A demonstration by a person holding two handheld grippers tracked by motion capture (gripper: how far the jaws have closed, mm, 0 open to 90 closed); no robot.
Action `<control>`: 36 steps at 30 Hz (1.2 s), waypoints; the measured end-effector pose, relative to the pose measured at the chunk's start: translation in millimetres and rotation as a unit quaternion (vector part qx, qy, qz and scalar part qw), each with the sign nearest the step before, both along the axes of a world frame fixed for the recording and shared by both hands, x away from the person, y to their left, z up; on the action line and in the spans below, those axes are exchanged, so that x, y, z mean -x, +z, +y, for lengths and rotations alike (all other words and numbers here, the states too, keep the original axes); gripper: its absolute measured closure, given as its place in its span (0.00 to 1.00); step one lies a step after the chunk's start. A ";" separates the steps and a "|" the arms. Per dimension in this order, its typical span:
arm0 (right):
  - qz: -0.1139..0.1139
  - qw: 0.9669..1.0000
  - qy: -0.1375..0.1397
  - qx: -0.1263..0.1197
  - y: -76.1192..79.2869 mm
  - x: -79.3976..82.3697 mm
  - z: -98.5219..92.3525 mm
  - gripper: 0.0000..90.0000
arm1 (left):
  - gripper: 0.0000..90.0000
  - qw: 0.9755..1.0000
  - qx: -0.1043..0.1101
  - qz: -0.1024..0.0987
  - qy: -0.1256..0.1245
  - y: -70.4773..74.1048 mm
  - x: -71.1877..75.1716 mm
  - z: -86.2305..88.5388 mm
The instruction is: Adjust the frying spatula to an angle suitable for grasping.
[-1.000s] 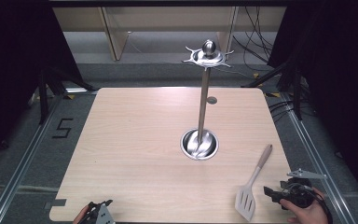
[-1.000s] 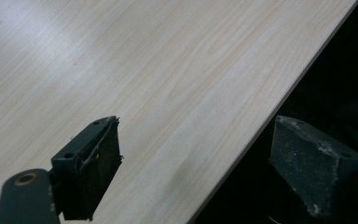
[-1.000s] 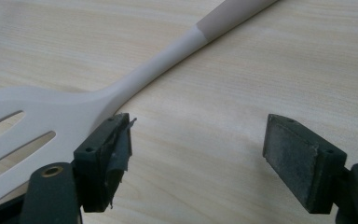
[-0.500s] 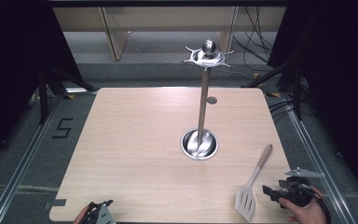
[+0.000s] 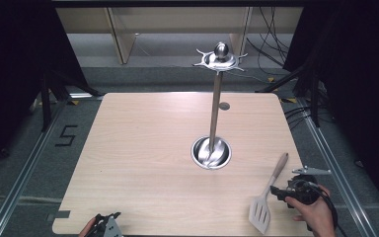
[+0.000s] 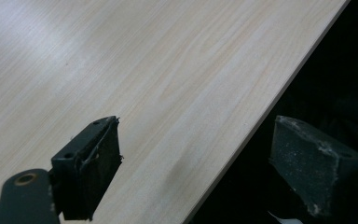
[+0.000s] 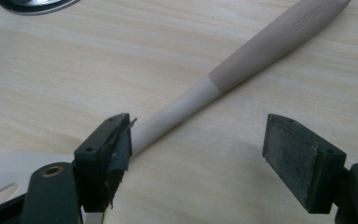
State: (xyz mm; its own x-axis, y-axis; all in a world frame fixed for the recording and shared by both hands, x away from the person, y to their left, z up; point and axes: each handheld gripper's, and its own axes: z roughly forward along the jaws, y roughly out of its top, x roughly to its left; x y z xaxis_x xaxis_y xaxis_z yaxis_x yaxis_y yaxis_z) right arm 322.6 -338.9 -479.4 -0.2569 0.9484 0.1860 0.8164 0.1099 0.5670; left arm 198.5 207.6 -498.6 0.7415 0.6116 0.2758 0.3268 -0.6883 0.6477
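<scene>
Reaching for the spatula (image 7: 242, 70) at the table's near right, the right gripper (image 7: 198, 156) stood wide open, holding nothing; it should straddle the neck squarely before closing.

Spatula (image 5: 269, 194) lies right of stand (image 5: 212, 151) on table (image 5: 143, 158).

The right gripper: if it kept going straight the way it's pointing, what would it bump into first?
Most likely the spatula: the open right gripper has its shaft crossing just ahead of the jaws, though depth is unclear.
</scene>
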 end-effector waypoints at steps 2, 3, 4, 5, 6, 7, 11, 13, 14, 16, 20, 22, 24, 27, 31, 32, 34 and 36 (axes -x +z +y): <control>-0.009 1.000 0.012 0.009 -3.3 -5.0 -1.3 0.29 | 0.17 1.000 0.003 0.000 0.003 0.2 1.6 -0.5; 0.002 1.000 0.011 0.008 -1.1 -6.7 -1.1 0.30 | 0.17 1.000 0.003 -0.001 0.003 -0.2 1.8 -0.8; 0.003 1.000 0.006 0.003 -1.6 -9.3 0.6 0.30 | 0.17 1.000 0.003 0.002 0.001 0.4 2.1 -0.7; -0.001 1.000 0.022 0.014 -2.1 -13.4 -1.7 0.30 | 0.17 1.000 0.005 0.001 0.002 0.0 2.2 -1.0; -0.003 1.000 0.022 0.021 -2.8 -16.1 -1.0 0.30 | 0.17 1.000 0.005 0.001 0.002 0.0 2.2 -1.0; -0.007 0.999 0.029 0.025 -4.1 -19.9 -0.2 0.31 | 0.17 1.000 0.003 0.000 0.003 -0.8 1.7 -1.3; 0.006 0.999 0.024 0.037 -3.1 -26.7 5.8 0.32 | 0.17 1.000 0.003 0.005 -0.001 -0.5 1.9 -0.9; -0.007 0.999 0.020 0.035 -8.7 -34.2 14.0 0.33 | 0.17 1.000 0.002 0.001 0.000 -0.5 2.1 -1.3; -0.007 0.999 0.020 0.035 -8.7 -34.2 14.0 0.33 | 0.17 1.000 0.002 0.001 0.000 -0.5 2.1 -1.3; 0.027 0.998 0.025 0.056 -5.3 -36.5 17.9 0.33 | 0.17 1.000 0.000 0.000 0.000 -1.2 1.7 -1.4; 0.048 0.996 0.017 0.069 -5.9 -41.6 24.7 0.32 | 0.17 1.000 0.002 0.005 -0.004 -0.7 2.2 -1.2; 0.048 0.996 0.012 0.068 -5.7 -41.7 26.0 0.32 | 0.17 1.000 0.002 0.008 -0.012 -0.8 1.1 -1.1; 0.048 0.995 0.018 0.082 -5.2 -43.7 27.4 0.33 | 0.17 1.000 0.002 0.008 -0.012 -0.9 1.1 -1.2; 0.035 0.994 0.045 0.094 -1.8 -48.7 29.1 0.41 | 0.17 1.000 -0.003 0.002 -0.009 -2.2 0.6 -1.8; 0.058 0.992 0.031 0.104 1.4 -49.5 33.1 0.47 | 0.17 1.000 -0.007 -0.002 -0.006 -1.9 1.0 -1.7; 0.058 0.992 0.031 0.104 1.4 -49.5 33.1 0.47 | 0.17 1.000 -0.007 -0.002 -0.006 -1.9 1.0 -1.7; 0.051 0.991 0.034 0.120 0.2 -50.9 30.4 0.47 | 0.17 1.000 -0.004 -0.003 -0.005 -2.5 1.1 -2.2; 0.066 0.992 0.011 0.109 -0.2 -49.5 31.8 0.45 | 0.17 1.000 -0.006 0.004 -0.014 -1.1 1.5 -1.8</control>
